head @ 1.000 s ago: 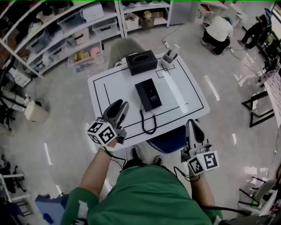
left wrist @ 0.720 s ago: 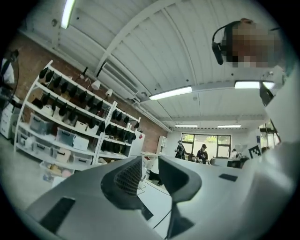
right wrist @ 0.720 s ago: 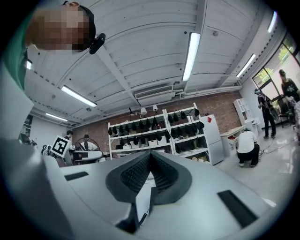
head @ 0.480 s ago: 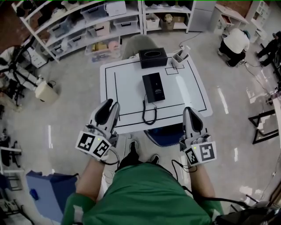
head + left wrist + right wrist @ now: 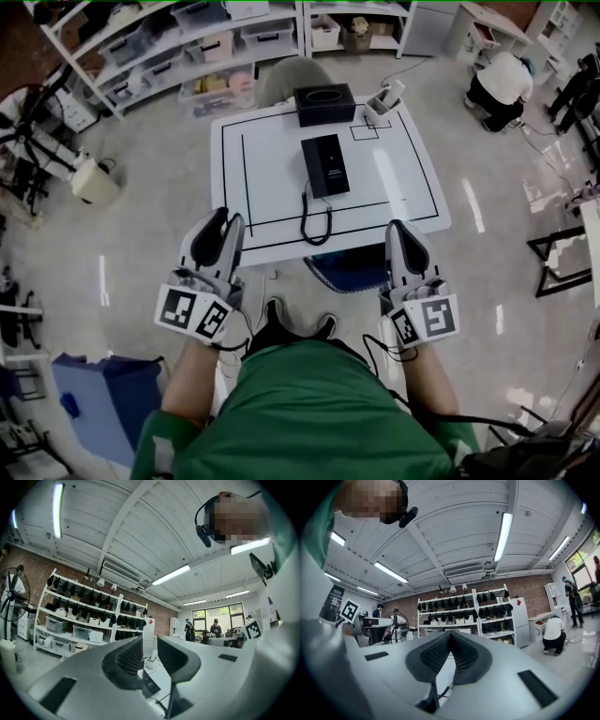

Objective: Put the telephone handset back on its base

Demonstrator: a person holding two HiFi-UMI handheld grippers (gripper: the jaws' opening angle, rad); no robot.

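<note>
A black telephone (image 5: 325, 165) lies in the middle of the white table (image 5: 403, 178). From this height I cannot tell its handset apart from its base. Its black cord (image 5: 314, 221) loops toward the table's front edge. My left gripper (image 5: 223, 223) hangs off the front left corner, jaws a little apart and empty. My right gripper (image 5: 398, 229) hangs off the front right, jaws shut on nothing. In the left gripper view the telephone (image 5: 150, 684) and cord (image 5: 162, 704) show low between the jaws of the left gripper (image 5: 150, 643). The right gripper (image 5: 450, 635) points over the table toward the shelves.
A black tissue box (image 5: 324, 104) and a white pen holder (image 5: 382, 105) stand at the table's far edge. A grey chair back (image 5: 292, 82) is behind the table and a blue stool (image 5: 349, 274) under its front. Shelves (image 5: 187, 47) line the far wall. People (image 5: 497, 84) crouch at the right.
The left gripper has drawn back from the table's front left corner. Both grippers now hang level before the front edge. The view has swung to centre the table.
</note>
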